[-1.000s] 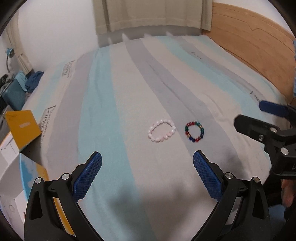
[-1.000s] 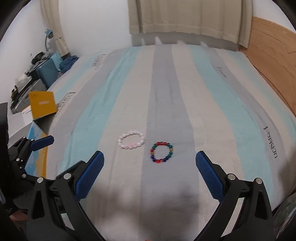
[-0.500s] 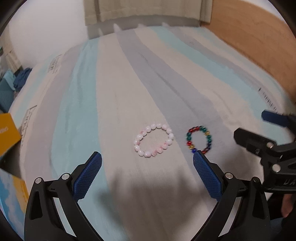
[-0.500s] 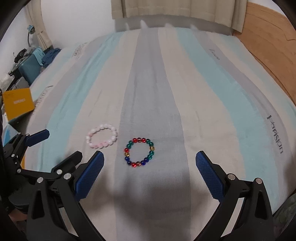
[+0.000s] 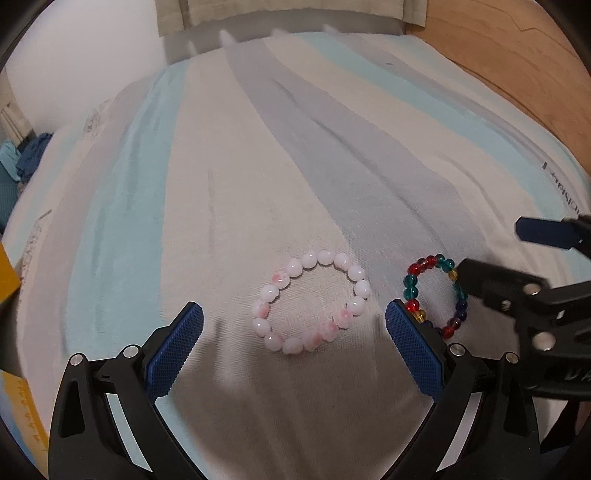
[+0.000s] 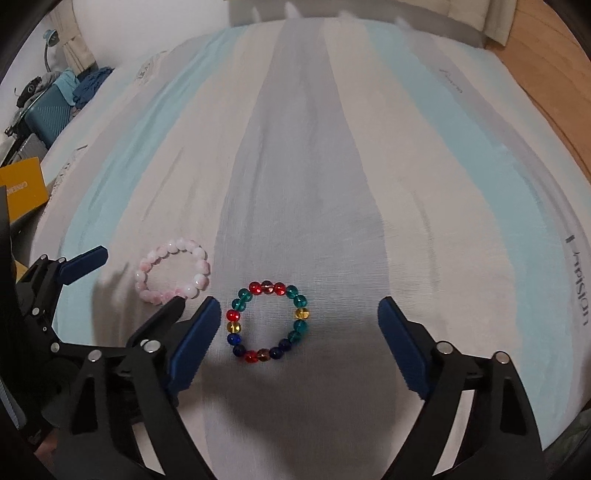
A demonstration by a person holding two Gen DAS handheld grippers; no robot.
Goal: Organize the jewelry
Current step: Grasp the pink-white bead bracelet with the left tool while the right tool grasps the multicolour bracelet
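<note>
Two bead bracelets lie side by side on a striped bedspread [image 5: 258, 147]. The pink and white bracelet [image 5: 311, 302] [image 6: 173, 270] rests between the wide-apart fingers of my left gripper [image 5: 293, 325], which is open and not touching it. To its right lies the multicoloured bracelet [image 6: 267, 322] [image 5: 435, 295]. My right gripper [image 6: 297, 317] straddles that one; its jaws are closing, the pads still clear of the beads. Each gripper shows at the edge of the other's view, with the right gripper's finger [image 5: 491, 286] overlapping the multicoloured bracelet.
A wooden headboard [image 5: 517, 55] runs along the bed's right side. Off the left edge sit a yellow box [image 6: 22, 190], a teal suitcase [image 6: 48, 114] and piled clothes. Curtains [image 5: 277, 14] hang behind the bed.
Both grippers have come down close over the bed, so the bracelets look much larger. The right gripper's fingers have narrowed slightly around the multicoloured bracelet.
</note>
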